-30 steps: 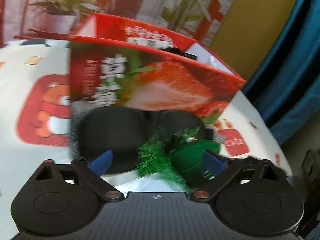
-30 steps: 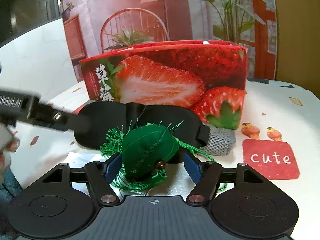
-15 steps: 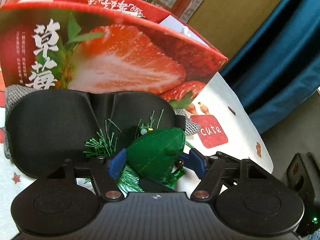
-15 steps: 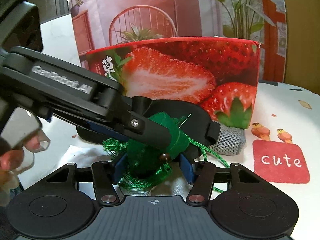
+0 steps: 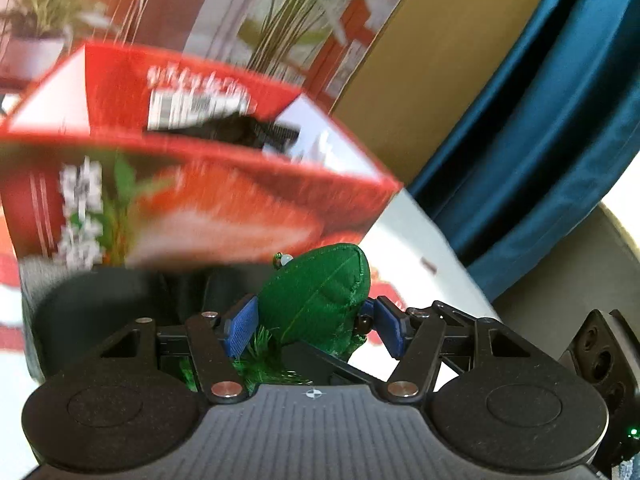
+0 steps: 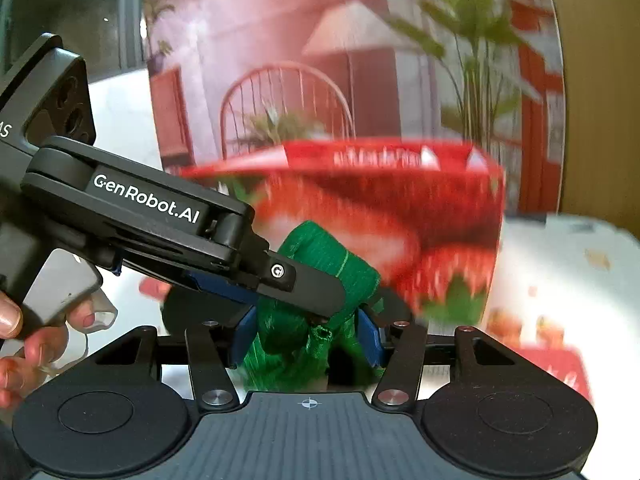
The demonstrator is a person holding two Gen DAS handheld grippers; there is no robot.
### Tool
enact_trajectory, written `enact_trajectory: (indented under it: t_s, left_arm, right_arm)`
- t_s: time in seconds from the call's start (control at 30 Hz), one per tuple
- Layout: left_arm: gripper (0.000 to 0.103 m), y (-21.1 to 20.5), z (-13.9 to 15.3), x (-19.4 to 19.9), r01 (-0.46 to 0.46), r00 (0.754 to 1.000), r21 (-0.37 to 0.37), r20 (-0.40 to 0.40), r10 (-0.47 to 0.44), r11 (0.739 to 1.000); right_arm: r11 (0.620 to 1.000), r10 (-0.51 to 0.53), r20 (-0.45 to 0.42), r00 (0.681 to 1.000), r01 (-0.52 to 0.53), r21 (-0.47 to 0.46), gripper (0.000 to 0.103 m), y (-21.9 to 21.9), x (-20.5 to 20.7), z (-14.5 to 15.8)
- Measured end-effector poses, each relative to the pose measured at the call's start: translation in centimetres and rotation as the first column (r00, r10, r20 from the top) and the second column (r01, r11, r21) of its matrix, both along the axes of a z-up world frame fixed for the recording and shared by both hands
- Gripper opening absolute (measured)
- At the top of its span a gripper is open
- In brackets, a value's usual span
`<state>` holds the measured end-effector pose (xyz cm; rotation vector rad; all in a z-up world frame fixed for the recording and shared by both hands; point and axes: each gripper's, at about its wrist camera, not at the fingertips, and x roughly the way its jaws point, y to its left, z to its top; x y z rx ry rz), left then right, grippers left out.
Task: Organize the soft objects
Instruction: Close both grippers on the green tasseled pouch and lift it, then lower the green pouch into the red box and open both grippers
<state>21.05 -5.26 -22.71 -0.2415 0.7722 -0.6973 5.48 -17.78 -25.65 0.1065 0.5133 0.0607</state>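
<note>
Both grippers are closing on one green leaf-shaped sachet [image 5: 320, 296] in front of the strawberry box [image 5: 208, 208].

At far left in the right wrist view, a person's fingers [image 6: 24, 344] are wrapping the trigger of the left gripper [image 5: 314, 322], cut off by the frame edge; its arm, lettered "GenRobot.AI", is crossing over the sachet and hiding the sachet's middle. In the left wrist view its blue pads [image 5: 240, 326] are narrowing, the left one pressing the sachet's side, the right one's contact hard to make out behind a dark bead. The right gripper [image 6: 306, 334] is closing too, its pads squeezing the green tassel and lower sachet. A black sleep mask [image 5: 100, 304] is lying blurred behind. The box's white characters and barcode label are smeared beyond reading. Right of it, the tablecloth [image 6: 560, 264] prints are blurring.
</note>
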Motion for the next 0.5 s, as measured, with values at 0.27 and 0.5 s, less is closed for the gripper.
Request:
enact_trajectory:
  t_s: [0.27, 0.5]
  left_arm:
    - [0.065, 1.1, 5.8, 1.2, -0.029, 0.994, -0.072, 0.105, 0.037, 0.997]
    - [0.069, 2.6, 12.0, 3.6, -0.095, 0.965, -0.085, 0.237, 0.113, 0.992]
  right_arm:
    - [0.997, 0.054, 0.127, 0.99, -0.047, -0.054, 0.05, -0.6, 3.3, 6.2]
    - [0.988, 0.144, 0.213, 0.966, -0.128, -0.088, 0.052, -0.1, 9.6, 12.6]
